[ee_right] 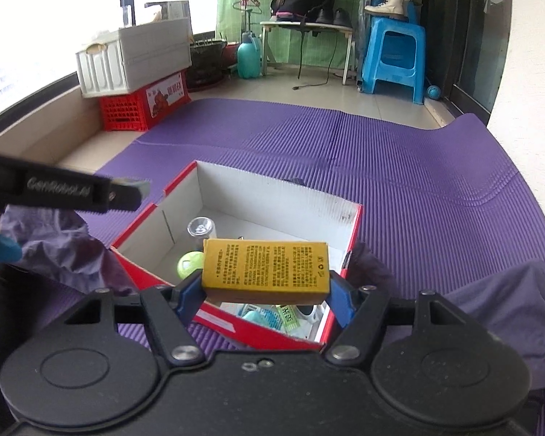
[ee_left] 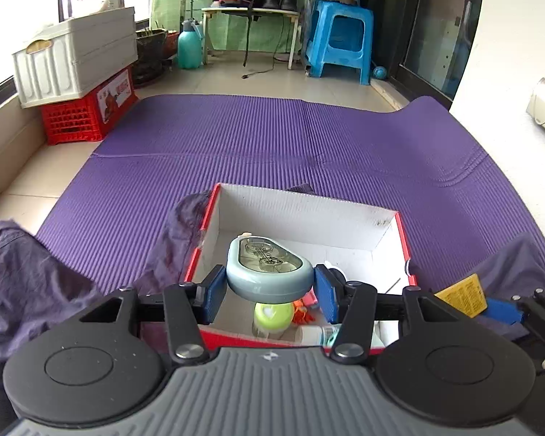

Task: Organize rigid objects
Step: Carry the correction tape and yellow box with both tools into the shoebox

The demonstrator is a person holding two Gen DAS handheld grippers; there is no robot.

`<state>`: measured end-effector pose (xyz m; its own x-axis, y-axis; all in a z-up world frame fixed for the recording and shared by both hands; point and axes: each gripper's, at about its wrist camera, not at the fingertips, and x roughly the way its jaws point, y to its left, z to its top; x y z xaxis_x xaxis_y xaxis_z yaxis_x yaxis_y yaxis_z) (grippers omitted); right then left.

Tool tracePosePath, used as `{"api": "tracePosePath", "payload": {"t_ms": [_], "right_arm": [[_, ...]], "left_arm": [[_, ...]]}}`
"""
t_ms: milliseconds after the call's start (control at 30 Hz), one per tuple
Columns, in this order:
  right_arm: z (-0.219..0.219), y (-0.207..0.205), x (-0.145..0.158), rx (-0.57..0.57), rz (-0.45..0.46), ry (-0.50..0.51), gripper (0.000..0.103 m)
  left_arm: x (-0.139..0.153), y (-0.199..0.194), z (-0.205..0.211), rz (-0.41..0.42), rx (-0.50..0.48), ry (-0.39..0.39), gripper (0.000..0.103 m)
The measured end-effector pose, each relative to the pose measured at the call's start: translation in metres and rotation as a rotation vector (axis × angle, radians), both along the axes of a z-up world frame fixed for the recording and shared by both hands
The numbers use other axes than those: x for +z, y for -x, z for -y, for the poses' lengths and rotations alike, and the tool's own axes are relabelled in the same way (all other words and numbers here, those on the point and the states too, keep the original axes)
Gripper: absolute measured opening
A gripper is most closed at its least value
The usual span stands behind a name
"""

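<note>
The left tongs (ee_left: 270, 287) pinch a grey-blue oval case (ee_left: 269, 270) and the right tongs (ee_right: 267, 294) a yellow carton (ee_right: 267, 267), both held over the red-edged box (ee_left: 309, 203), presumably for dropping in.

Black tongs (ee_left: 269, 290) with blue pads, round black hubs, silver screws, ribbed grey housing, white lettering

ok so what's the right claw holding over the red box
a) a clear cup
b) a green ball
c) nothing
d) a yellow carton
d: the right claw is clamped on the yellow carton by its ends, above the open red box.
</note>
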<state>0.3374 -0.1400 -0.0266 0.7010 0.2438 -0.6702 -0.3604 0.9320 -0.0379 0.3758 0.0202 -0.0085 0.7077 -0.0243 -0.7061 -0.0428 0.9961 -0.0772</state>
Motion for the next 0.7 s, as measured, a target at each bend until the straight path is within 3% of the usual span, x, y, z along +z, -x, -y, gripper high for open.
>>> {"api": "tracePosePath", "payload": {"t_ms": [400,700], "right_arm": [[-0.017,-0.054,-0.043,0.019,-0.062,0.041,0.068],[-0.035,-0.077,-0.079,0.036,-0.111,0.073,0.068]], "left_arm": [[-0.054,-0.082,0.017,-0.080,-0.038,-0.014,0.051],[-0.096,-0.116,0.026,-0.158,-0.090,-0.014,0.051]]}}
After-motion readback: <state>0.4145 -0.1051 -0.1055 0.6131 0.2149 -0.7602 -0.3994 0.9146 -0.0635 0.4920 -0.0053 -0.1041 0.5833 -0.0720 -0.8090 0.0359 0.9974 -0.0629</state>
